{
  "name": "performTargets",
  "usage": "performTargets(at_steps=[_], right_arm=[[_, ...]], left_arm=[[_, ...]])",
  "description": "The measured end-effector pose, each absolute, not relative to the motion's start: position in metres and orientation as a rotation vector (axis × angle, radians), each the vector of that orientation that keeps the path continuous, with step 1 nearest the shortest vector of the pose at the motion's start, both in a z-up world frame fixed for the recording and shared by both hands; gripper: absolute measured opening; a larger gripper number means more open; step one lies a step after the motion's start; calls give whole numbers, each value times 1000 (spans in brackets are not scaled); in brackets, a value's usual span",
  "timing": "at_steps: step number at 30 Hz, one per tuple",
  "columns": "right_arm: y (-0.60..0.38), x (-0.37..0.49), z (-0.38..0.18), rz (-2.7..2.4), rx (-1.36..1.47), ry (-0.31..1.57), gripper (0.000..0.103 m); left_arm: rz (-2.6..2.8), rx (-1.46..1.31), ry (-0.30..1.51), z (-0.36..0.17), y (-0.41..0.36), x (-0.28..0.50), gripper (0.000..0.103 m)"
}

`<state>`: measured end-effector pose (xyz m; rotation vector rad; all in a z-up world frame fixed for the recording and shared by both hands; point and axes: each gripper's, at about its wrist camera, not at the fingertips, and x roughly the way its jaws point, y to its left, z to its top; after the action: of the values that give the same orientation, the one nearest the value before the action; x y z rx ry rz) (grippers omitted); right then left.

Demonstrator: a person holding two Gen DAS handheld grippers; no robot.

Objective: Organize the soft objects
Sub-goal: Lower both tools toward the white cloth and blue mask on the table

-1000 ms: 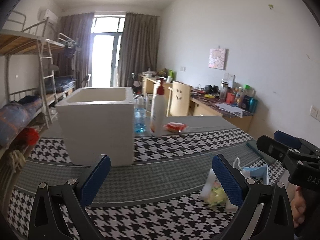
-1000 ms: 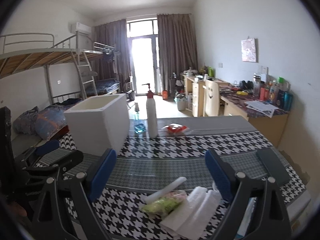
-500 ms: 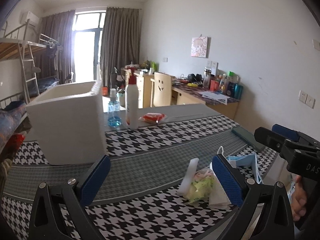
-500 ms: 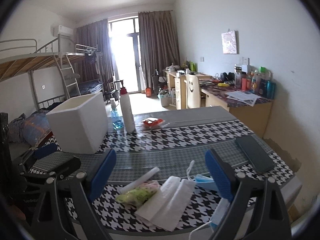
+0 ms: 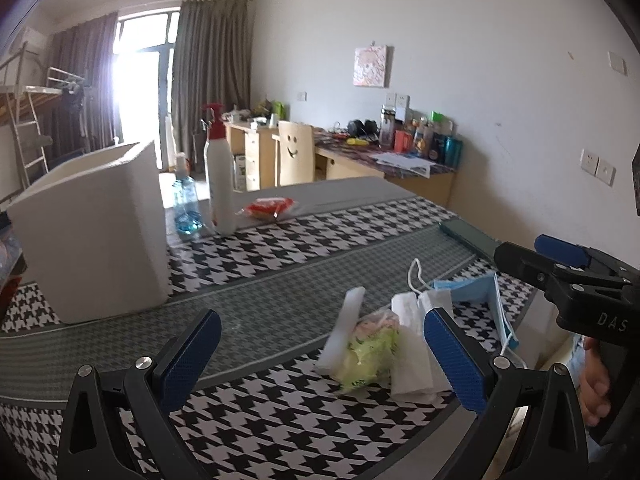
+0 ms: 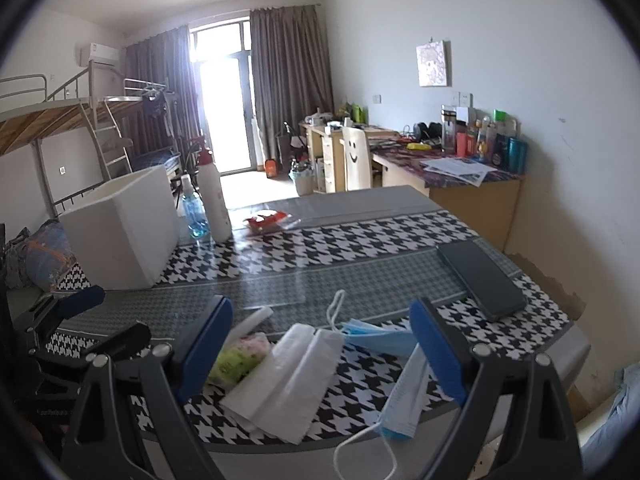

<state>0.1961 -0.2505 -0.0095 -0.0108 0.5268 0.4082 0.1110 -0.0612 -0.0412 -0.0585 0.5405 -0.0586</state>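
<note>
Right wrist view: right tool and left tool, both spread apart and empty, approaching folded tissues; next, descend and pinch, presumably for white box.

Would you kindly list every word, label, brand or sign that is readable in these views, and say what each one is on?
"DAS": white letters on the black body of the right gripper, cut off at the frame edge, in the left wrist view.
Smiley face, a drawn sign and not text: on the back of the wooden chair.
Wall picture, desk bottles, papers and red packet: print too small or blurred to read.
</note>
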Motion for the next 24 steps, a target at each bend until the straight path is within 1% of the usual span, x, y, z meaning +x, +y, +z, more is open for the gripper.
performTargets(at_steps=[9, 13, 15, 21, 23, 24], right_arm=[[-260, 208, -30, 369, -14, 596, 93], [-265, 212, -37, 353, -17, 615, 93], [-268, 217, -42, 345, -12, 638, 93], [-277, 226, -55, 327, 13, 676, 93], [-280, 228, -56, 324, 23, 682, 93], [-281, 229, -57, 323, 25, 683, 93]], left_arm=[[-111, -56, 600, -58, -74, 123, 102], [-131, -52, 622, -64, -80, 127, 97], [-137, -55, 646, -67, -81, 130, 89], [-170, -34, 684, -75, -90, 137, 73], [-167, -28, 689, -77, -92, 138, 70], [-166, -27, 695, -78, -92, 139, 66]])
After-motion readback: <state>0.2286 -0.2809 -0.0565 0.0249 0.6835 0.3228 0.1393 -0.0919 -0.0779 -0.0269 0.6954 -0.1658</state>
